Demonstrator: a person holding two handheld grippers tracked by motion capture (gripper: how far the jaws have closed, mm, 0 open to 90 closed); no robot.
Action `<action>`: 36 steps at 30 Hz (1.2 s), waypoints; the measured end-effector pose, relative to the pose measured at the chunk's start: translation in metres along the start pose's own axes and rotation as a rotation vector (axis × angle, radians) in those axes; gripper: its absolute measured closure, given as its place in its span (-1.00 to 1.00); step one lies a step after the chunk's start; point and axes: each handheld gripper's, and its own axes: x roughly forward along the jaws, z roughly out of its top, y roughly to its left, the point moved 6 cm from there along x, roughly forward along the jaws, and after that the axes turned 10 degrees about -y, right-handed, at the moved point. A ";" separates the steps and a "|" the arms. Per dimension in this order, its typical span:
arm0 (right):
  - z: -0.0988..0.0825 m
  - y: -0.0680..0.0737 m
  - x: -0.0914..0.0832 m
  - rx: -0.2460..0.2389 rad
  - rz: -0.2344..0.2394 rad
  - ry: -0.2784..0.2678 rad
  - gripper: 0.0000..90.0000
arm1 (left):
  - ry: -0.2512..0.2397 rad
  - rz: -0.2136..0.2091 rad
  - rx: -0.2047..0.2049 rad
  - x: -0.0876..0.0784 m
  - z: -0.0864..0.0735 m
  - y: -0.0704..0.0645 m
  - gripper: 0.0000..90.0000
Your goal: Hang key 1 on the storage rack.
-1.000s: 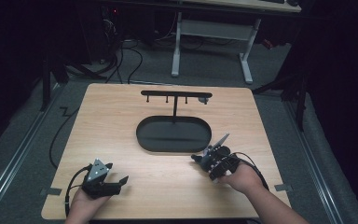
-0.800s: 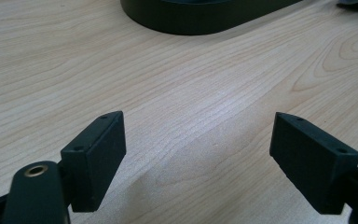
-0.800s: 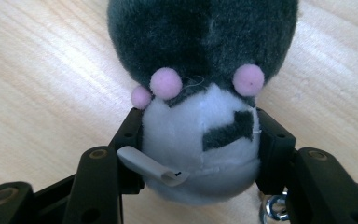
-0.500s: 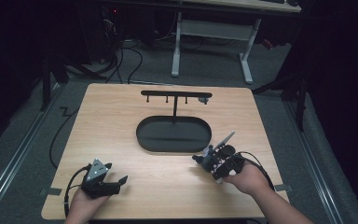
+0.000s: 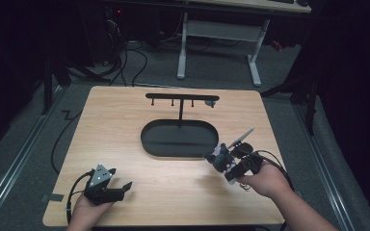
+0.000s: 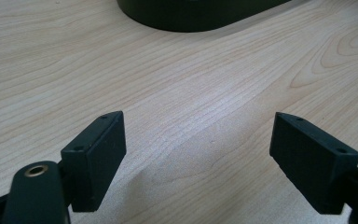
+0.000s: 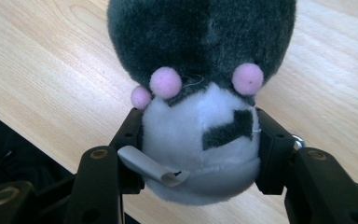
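Right claw [image 5: 220,159]: it is closing on a plush toy [image 7: 200,93], with both jaws pressing the white lower part from the two sides; the grey top with its pink dots is sticking out past the jaws.
Toy position: it is being held just above the surface [image 5: 125,125], near the right end of the oval tray [image 5: 154,139], and I cannot tell if it is touching the wood.
Toy details: a small grey tab [image 7: 144,165] is hanging from its side; a pale thin stick is showing beside the right claw in the high view, and what it is I cannot tell.
Left claw [image 6: 198,154]: its jaws are standing wide apart with nothing between them, and it is resting low at the near left corner.
Stand [image 5: 180,99]: a black bar with small pegs is rising from the tray's far side.
Step in hand: the toy is being carried in the grip, as I am judging it.
Next move: probably it is calling for lifting the toy toward the tray or a peg; the soft body could slip, so the grip should be kept firm until it is placed.
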 end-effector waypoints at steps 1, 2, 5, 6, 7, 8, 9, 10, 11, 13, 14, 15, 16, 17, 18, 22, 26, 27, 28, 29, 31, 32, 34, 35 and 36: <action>0.001 0.000 -0.003 0.006 0.003 0.000 0.06 | 0.000 0.000 -0.002 0.000 0.000 0.000 -0.58; 0.001 -0.001 -0.005 0.013 0.005 -0.001 0.06 | 0.001 -0.001 -0.003 0.000 -0.001 0.000 -0.58; 0.004 -0.002 -0.012 0.016 0.007 -0.004 0.06 | 0.002 -0.002 -0.005 0.000 -0.001 -0.001 -0.58; 0.004 -0.002 -0.012 0.016 0.007 -0.004 0.06 | 0.002 -0.002 -0.005 0.000 -0.001 -0.001 -0.58; 0.007 -0.003 -0.019 0.004 0.005 -0.004 0.06 | 0.003 -0.003 -0.003 0.000 -0.001 -0.001 -0.58; 0.007 -0.003 -0.019 0.004 0.005 -0.004 0.06 | 0.003 -0.003 -0.003 0.000 -0.001 -0.001 -0.58; 0.009 -0.003 -0.025 0.005 0.001 -0.006 0.06 | 0.006 -0.006 -0.001 0.000 -0.001 -0.002 -0.58; 0.011 -0.002 -0.027 0.013 0.000 -0.006 0.06 | 0.006 -0.006 -0.002 0.000 -0.001 -0.002 -0.58; 0.012 -0.003 -0.030 0.007 0.000 -0.007 0.06 | 0.006 -0.006 -0.002 0.000 -0.001 -0.002 -0.58; 0.017 -0.003 -0.036 0.009 0.004 -0.012 0.06 | 0.006 -0.007 -0.002 0.000 -0.001 -0.002 -0.58; 0.019 -0.003 -0.038 0.017 0.004 -0.012 0.06 | 0.006 -0.006 0.000 0.000 -0.001 -0.002 -0.58; 0.021 -0.003 -0.040 0.023 0.006 -0.013 0.06 | 0.007 -0.007 0.000 0.000 -0.001 -0.002 -0.58; 0.024 -0.003 -0.041 0.022 0.010 -0.018 0.06 | 0.008 -0.008 -0.002 0.000 -0.002 -0.002 -0.58; 0.024 -0.003 -0.041 0.022 0.010 -0.018 0.06 | 0.008 -0.008 -0.002 0.000 -0.002 -0.002 -0.58; 0.027 -0.003 -0.043 0.027 0.013 -0.018 0.06 | 0.010 -0.009 -0.002 0.000 -0.002 -0.002 -0.58; 0.044 -0.001 -0.047 0.025 0.022 -0.015 0.06 | 0.008 -0.010 -0.003 0.000 -0.002 -0.002 -0.58; 0.057 0.000 -0.048 0.019 0.020 -0.010 0.06 | 0.007 -0.008 -0.006 0.000 -0.002 -0.001 -0.58; 0.059 0.000 -0.048 0.015 0.019 -0.008 0.06 | 0.007 -0.008 -0.006 0.000 -0.002 -0.001 -0.58; 0.062 0.001 -0.048 0.023 0.015 -0.004 0.06 | 0.008 -0.007 -0.007 0.000 -0.002 0.000 -0.58; 0.063 0.000 -0.048 0.012 0.015 -0.004 0.06 | 0.009 -0.008 -0.007 0.000 -0.002 0.000 -0.58; 0.069 -0.001 -0.049 0.014 0.008 -0.002 0.07 | 0.009 -0.008 -0.007 0.000 -0.002 0.000 -0.58; 0.070 -0.001 -0.049 0.012 0.010 -0.003 0.07 | 0.010 -0.008 -0.007 0.000 -0.002 0.000 -0.58; 0.075 -0.003 -0.052 0.019 0.002 -0.005 0.07 | 0.012 -0.009 -0.005 0.000 -0.003 0.000 -0.58; 0.078 -0.003 -0.054 0.022 0.000 -0.007 0.06 | 0.013 -0.011 -0.005 0.000 -0.003 0.000 -0.58; 0.080 -0.004 -0.055 0.022 0.000 -0.012 0.06 | 0.014 -0.011 -0.005 0.000 -0.003 0.000 -0.58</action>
